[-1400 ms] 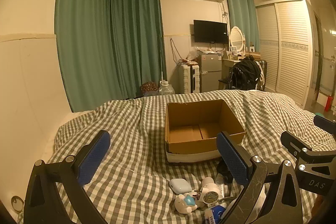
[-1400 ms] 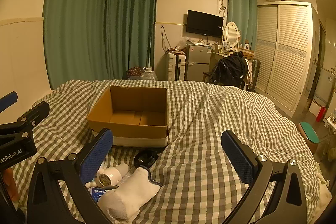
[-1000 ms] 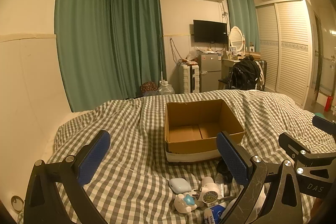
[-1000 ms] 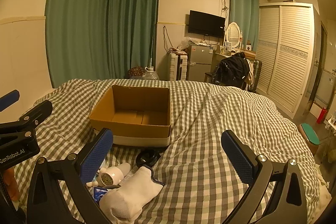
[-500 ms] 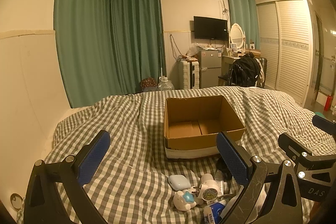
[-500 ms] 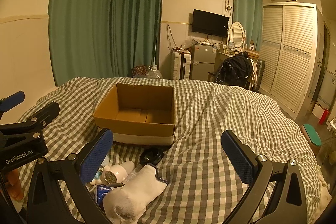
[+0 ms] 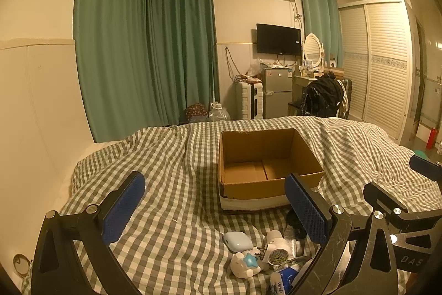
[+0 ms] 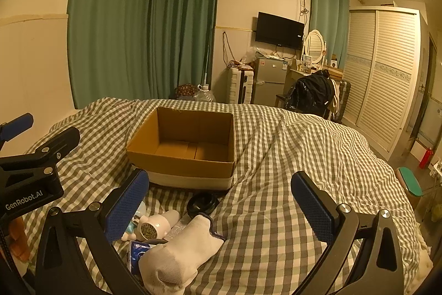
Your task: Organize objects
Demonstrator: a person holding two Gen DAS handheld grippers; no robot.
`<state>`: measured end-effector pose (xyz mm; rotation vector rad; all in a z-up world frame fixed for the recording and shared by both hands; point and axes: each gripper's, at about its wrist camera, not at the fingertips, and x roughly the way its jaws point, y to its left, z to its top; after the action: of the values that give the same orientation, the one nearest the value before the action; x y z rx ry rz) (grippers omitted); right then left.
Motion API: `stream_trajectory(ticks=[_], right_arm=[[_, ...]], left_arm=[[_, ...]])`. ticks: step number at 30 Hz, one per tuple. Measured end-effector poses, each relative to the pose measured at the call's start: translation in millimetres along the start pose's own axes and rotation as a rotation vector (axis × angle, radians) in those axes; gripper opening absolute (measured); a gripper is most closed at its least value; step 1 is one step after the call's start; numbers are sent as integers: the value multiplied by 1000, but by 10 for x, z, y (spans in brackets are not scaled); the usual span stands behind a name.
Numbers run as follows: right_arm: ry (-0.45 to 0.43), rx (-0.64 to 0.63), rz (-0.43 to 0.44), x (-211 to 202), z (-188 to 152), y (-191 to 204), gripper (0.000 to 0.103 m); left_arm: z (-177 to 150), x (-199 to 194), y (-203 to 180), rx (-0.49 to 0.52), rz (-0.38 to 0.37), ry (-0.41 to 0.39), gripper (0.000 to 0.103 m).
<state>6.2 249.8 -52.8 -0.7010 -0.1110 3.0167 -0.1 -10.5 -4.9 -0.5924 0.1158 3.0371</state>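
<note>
An open, empty cardboard box (image 7: 265, 165) (image 8: 185, 145) sits on the checked bedspread. In front of it lies a small pile: a pale blue case (image 7: 238, 241), a white plug adapter (image 7: 276, 249) (image 8: 154, 224), a white toy with a blue star (image 7: 246, 264), a blue-labelled packet (image 7: 284, 277) (image 8: 139, 253), a black round object (image 8: 202, 203) and a white sock (image 8: 179, 253). My left gripper (image 7: 215, 212) is open and empty above the pile's left side. My right gripper (image 8: 221, 206) is open and empty over the sock.
The checked bedspread (image 8: 290, 162) covers the whole bed, with folds on the right. Beyond the bed stand green curtains (image 7: 149, 51), a small fridge (image 7: 277, 93), a chair with a black coat (image 7: 323, 98) and a louvred wardrobe (image 7: 381, 79).
Both grippers have tilted down and moved a little towards the box and pile. The jaws stay open and no object has moved.
</note>
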Motion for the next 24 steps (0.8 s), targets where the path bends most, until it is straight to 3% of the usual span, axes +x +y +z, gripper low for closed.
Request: stream_trajectory(ticks=[24], right_arm=[[14,-28,15,-141,45,66,103]], left_arm=[[-31,-35,66,-21,-24,31,103]])
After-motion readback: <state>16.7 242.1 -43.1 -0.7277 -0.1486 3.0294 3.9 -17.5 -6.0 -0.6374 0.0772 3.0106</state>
